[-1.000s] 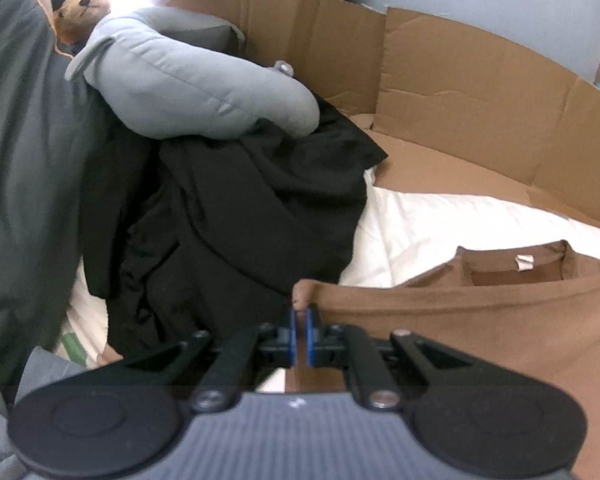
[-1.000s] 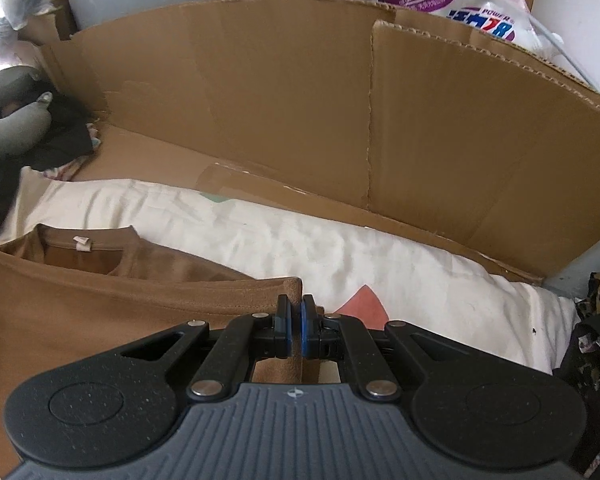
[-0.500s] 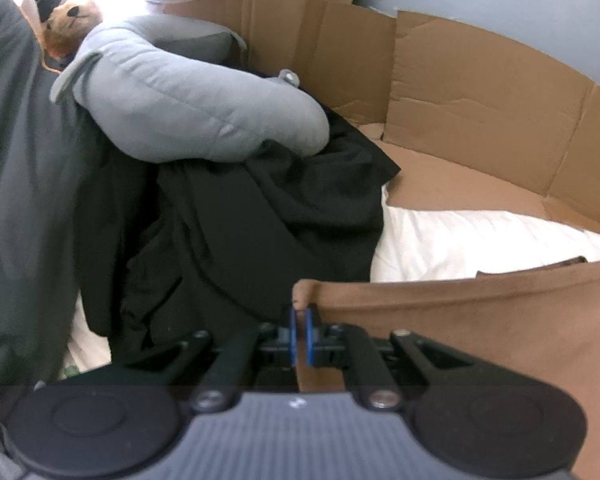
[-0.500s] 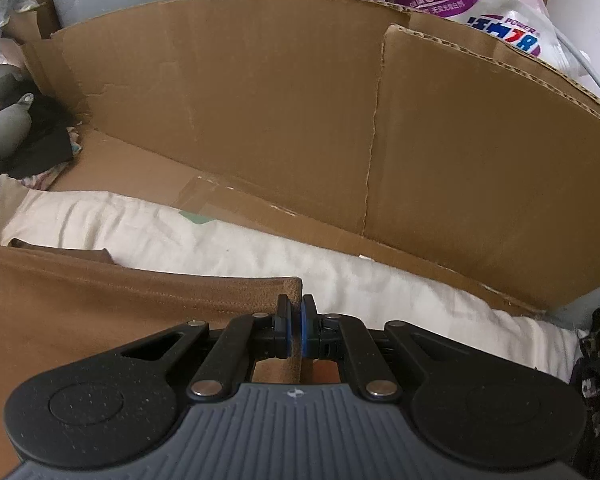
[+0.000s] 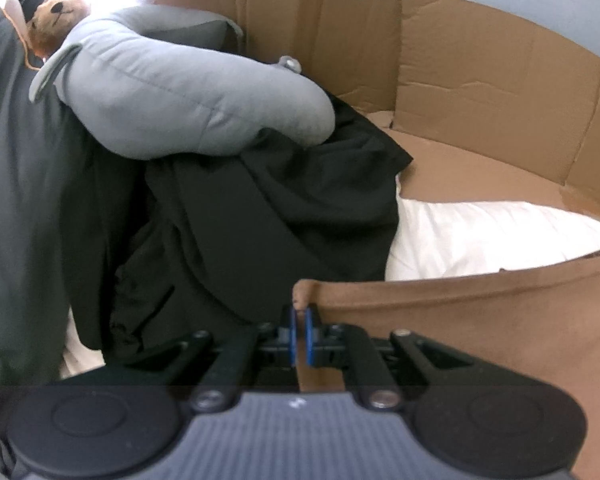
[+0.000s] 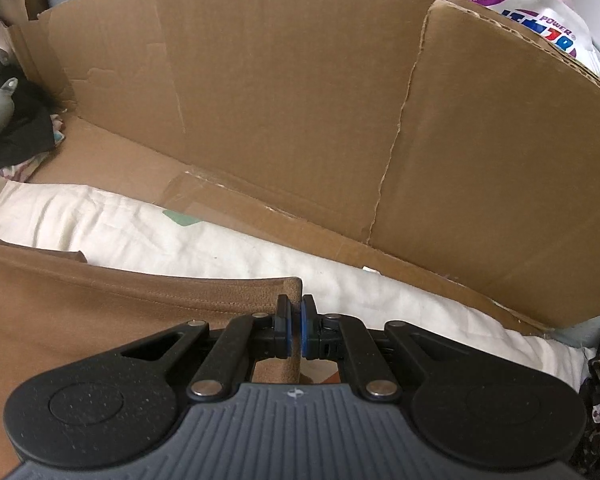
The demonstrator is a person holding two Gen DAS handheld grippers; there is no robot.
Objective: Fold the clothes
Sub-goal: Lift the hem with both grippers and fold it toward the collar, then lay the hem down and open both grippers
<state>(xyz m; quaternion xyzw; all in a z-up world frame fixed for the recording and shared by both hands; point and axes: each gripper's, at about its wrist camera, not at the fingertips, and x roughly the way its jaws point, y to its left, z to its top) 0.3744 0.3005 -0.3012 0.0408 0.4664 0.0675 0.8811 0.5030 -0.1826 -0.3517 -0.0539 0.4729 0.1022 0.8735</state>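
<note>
Jaws of left gripper [image 5: 299, 322] and right gripper [image 6: 295, 320] still clamped on brown shirt [image 5: 460, 312], collar now hidden.

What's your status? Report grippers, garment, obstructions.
Left gripper and right gripper both shut on brown shirt corners, edge taut between them. Black clothes pile close on left. Cardboard wall ahead.
</note>
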